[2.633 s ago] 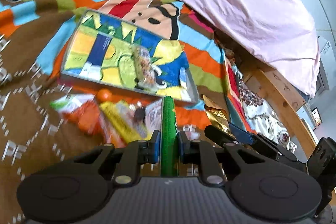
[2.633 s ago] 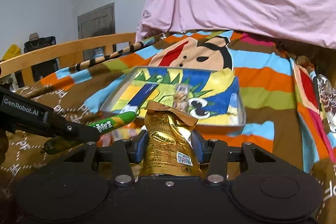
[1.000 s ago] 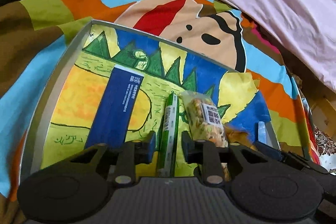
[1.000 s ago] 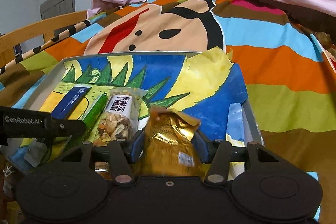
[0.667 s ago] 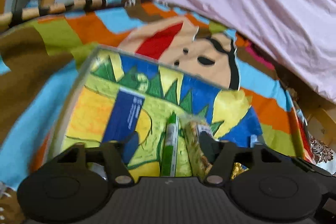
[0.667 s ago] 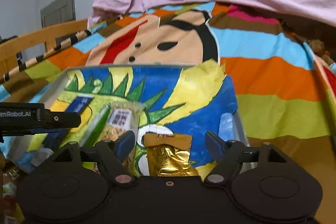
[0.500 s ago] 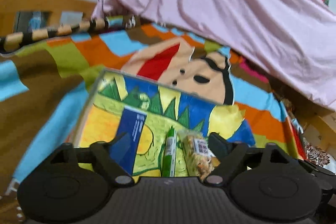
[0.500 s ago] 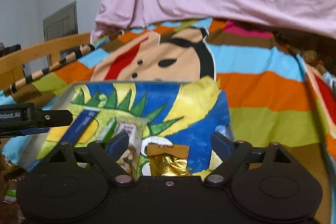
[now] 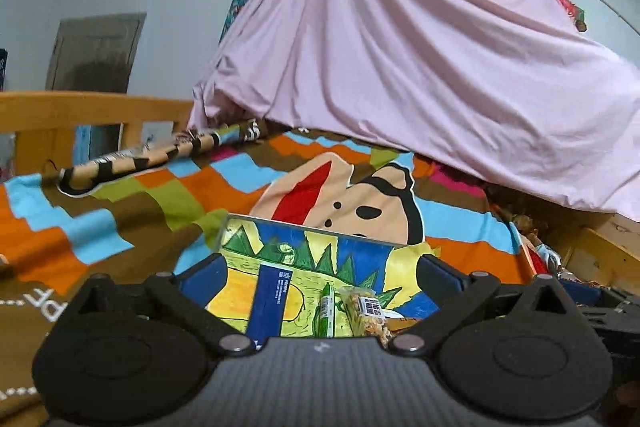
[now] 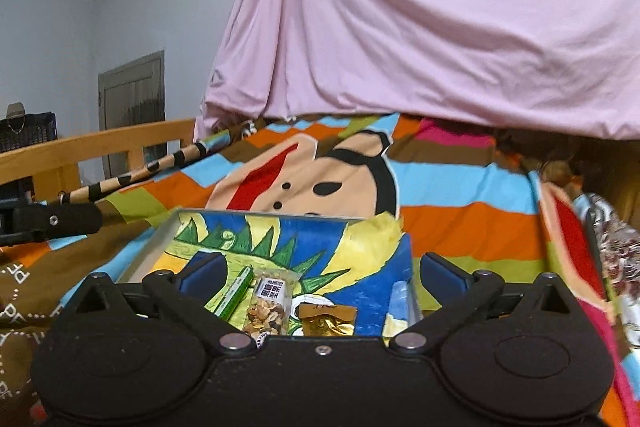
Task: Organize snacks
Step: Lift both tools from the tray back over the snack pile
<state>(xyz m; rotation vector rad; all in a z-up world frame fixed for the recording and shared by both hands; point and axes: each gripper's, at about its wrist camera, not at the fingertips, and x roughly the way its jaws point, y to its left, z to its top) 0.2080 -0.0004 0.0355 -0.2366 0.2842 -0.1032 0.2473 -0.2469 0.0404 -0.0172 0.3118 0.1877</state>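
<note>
A shallow tray (image 9: 304, 227) with a bright painted floor lies on the striped blanket. In it, side by side, lie a dark blue box (image 9: 268, 303), a green stick pack (image 9: 326, 315) and a clear nut pack (image 9: 366, 310). The right wrist view shows the tray (image 10: 148, 247), the green stick pack (image 10: 236, 293), the nut pack (image 10: 268, 303) and a gold pouch (image 10: 328, 319) lying flat. My left gripper (image 9: 320, 275) hangs above the tray's near end, jaws opening wide, nothing between the pads. My right gripper (image 10: 320, 273) is likewise opening and empty, above the gold pouch.
A pink sheet (image 9: 420, 67) drapes over the far end of the bed. A wooden rail (image 9: 92, 111) runs along the left, with a striped paper roll (image 9: 160, 157) beside it. The colourful blanket (image 10: 460, 227) surrounds the tray. The left tool's body (image 10: 52, 223) juts in at the right view's left.
Both grippers let go: the green stick pack and the gold pouch now lie in the tray. Both jaws spread wide, and both hands rose and drew back from the tray.
</note>
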